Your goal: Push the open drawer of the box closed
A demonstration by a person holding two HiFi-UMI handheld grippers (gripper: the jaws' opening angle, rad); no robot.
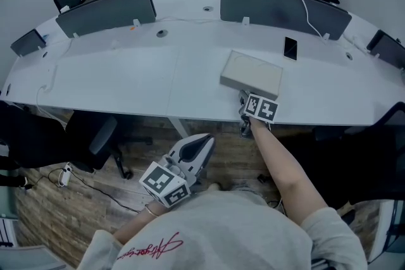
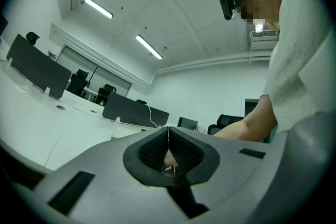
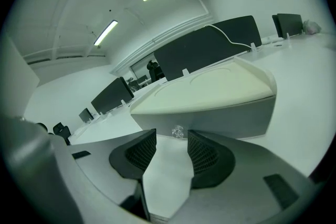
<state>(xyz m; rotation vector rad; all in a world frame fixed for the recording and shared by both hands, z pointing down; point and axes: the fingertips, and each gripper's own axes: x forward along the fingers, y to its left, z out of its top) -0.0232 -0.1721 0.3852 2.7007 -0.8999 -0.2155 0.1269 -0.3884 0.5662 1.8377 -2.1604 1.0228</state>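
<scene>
A flat box [image 1: 252, 73] with a cream top and grey sides lies on the white desk [image 1: 126, 79], close to its near edge. My right gripper [image 1: 243, 98] is at the box's near face. In the right gripper view the box [image 3: 210, 94] fills the middle, and a small clear knob [image 3: 178, 131] sits on its grey front just beyond my right gripper [image 3: 172, 147]. The jaws stand open with only bare desk between them, not touching the knob. My left gripper [image 1: 207, 138] hangs below the desk edge near the person's body. In its own view the left gripper [image 2: 168, 136] is shut on nothing.
A dark phone [image 1: 290, 47] lies behind the box to the right. Grey divider screens [image 1: 106, 9] [image 1: 278, 6] stand along the desk's far side, with a white cable over the right one. Office chairs [image 1: 95, 136] sit under the desk at the left.
</scene>
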